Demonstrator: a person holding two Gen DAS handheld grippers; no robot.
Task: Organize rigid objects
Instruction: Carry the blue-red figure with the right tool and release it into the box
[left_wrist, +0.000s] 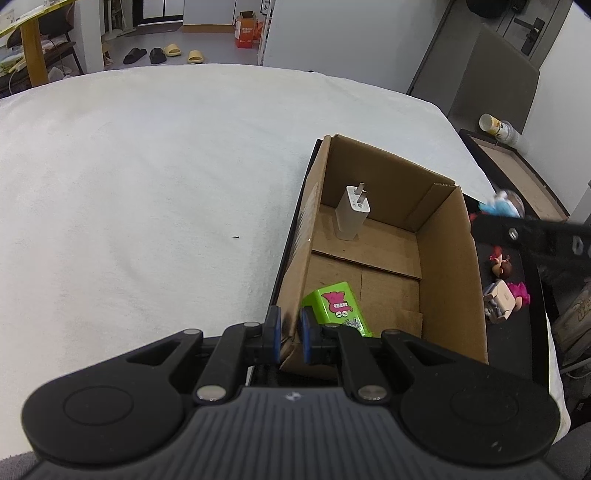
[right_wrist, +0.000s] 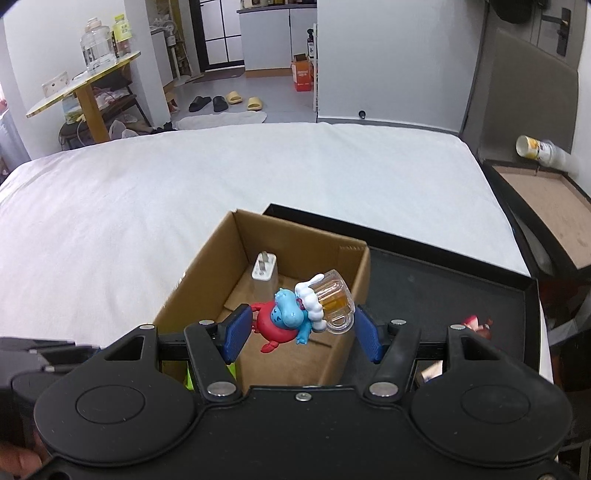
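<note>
An open cardboard box stands on the white bed and holds a white charger plug and a green printed block. My left gripper is shut on the box's near left wall. In the right wrist view the box lies below my right gripper. A blue and red toy figure with a beer mug sits between its blue pads, which stand apart from it, over the box. The charger shows behind it.
A black tray to the right of the box holds small doll figures. In the right wrist view the tray has a red figure. White bed spreads left and ahead. A side table with a cup stands at right.
</note>
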